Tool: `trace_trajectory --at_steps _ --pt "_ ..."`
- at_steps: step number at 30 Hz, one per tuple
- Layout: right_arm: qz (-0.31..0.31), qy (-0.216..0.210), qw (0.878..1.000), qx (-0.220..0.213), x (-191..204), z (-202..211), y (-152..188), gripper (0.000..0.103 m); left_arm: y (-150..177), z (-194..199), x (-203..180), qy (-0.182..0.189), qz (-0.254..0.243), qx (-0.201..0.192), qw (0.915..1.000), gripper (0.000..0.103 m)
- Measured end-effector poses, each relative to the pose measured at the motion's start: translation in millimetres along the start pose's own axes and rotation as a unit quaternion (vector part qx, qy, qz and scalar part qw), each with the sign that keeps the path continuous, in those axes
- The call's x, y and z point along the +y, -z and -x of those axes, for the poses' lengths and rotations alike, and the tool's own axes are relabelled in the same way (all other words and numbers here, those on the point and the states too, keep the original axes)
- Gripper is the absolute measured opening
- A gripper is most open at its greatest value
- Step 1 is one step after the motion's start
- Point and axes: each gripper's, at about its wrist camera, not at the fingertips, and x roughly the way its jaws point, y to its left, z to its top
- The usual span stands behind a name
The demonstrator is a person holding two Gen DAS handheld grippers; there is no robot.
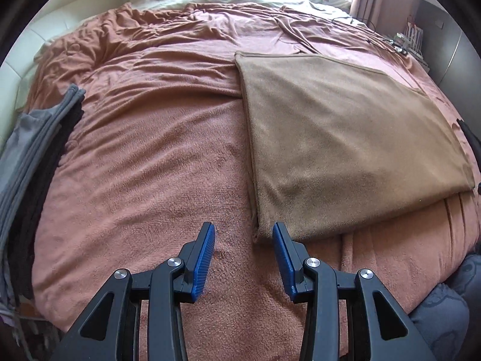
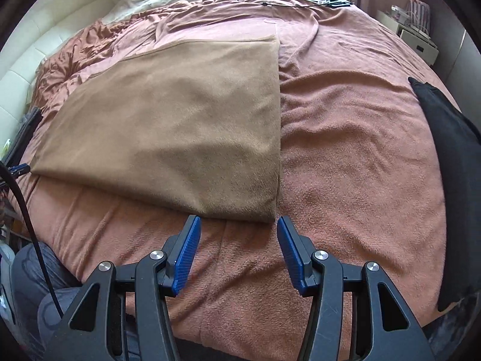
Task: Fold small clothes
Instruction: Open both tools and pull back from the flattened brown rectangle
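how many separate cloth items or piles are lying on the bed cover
3: a tan cloth spread flat in the middle, a grey and black stack at the left edge, and a black piece at the right edge. More may lie out of view.

Two low forward views, sharing tan cloth (image 1: 345,138) (image 2: 180,126).

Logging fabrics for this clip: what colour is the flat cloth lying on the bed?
Tan, a plain light brown cloth, clearest in the right wrist view.
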Motion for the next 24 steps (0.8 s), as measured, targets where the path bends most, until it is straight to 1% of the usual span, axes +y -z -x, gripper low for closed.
trace_trajectory --at_steps 3,6,8,12,14,17,20,24 --pt "0.006 -0.018 1.000 -0.012 12.4 10.3 -5.8 0.051 -8.1 11.2 -10.4 0.013 -0.002 -0.015 0.9998 0.042" --pt "0.014 -0.036 0.999 -0.013 28.9 11.9 -13.6 0.051 -13.8 17.7 -27.4 0.031 -0.007 -0.026 0.9992 0.042" --pt "0.014 -0.049 0.999 -0.008 37.5 9.5 -17.2 0.047 -17.4 17.6 -41.5 0.046 -0.009 -0.027 0.9985 0.042" --pt "0.011 -0.060 0.998 0.002 47.1 -2.9 -23.4 0.047 -21.4 9.2 -69.2 0.063 -0.012 -0.020 0.9977 0.042" --pt "0.006 -0.067 0.998 0.012 50.3 -14.2 -28.9 0.042 -22.5 4.0 -83.3 0.070 -0.015 -0.015 0.9973 0.042" --pt "0.000 -0.074 0.997 0.030 55.9 -31.1 -37.2 0.040 -23.2 -3.3 -103.0 0.080 -0.016 -0.009 0.9966 0.042" --pt "0.007 -0.075 0.996 0.040 66.1 -43.6 -44.9 0.040 -24.0 -10.4 -119.8 0.093 -0.020 -0.002 0.9955 0.041" --pt "0.010 -0.071 0.996 0.057 74.7 -59.6 -50.5 0.040 -22.9 -24.1 -133.5 0.091 -0.021 0.013 0.9955 0.041"
